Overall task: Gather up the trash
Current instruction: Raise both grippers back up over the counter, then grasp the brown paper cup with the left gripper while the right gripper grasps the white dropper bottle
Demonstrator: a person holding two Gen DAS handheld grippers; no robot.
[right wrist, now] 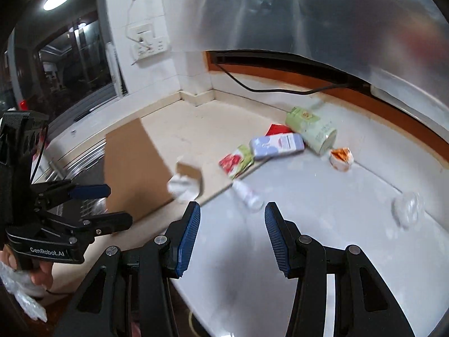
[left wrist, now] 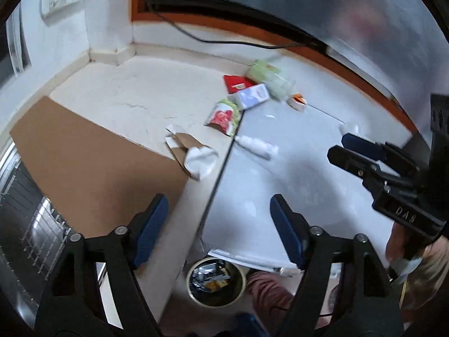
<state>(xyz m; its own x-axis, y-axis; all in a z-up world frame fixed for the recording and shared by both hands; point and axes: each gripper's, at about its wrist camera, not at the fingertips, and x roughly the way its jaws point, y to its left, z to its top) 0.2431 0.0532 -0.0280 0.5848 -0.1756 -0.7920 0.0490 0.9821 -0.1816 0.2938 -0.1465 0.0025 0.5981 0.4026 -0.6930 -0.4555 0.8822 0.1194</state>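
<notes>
Trash lies on the counter: a crumpled white tissue with brown paper point(left wrist: 196, 154) point(right wrist: 186, 182), a red and green wrapper point(left wrist: 224, 116) point(right wrist: 235, 161), a pale blue packet point(left wrist: 252, 95) point(right wrist: 276, 146), a green cylinder point(left wrist: 269, 78) point(right wrist: 311, 129), an orange sachet point(left wrist: 297, 101) point(right wrist: 341, 157), a white tube point(left wrist: 255, 144) point(right wrist: 248, 195) and a clear crumpled wrap point(right wrist: 407, 207). A bin point(left wrist: 216, 280) with trash stands below the counter edge. My left gripper point(left wrist: 219, 230) point(right wrist: 118, 205) is open and empty. My right gripper point(right wrist: 233, 236) point(left wrist: 336, 146) is open and empty.
A brown cardboard sheet point(left wrist: 92, 165) point(right wrist: 134, 171) lies at the left beside a metal sink rack point(left wrist: 25, 210). A black cable point(left wrist: 224, 39) runs along the back. A wall socket point(right wrist: 146, 42) and a dark window point(right wrist: 70, 64) are at the left.
</notes>
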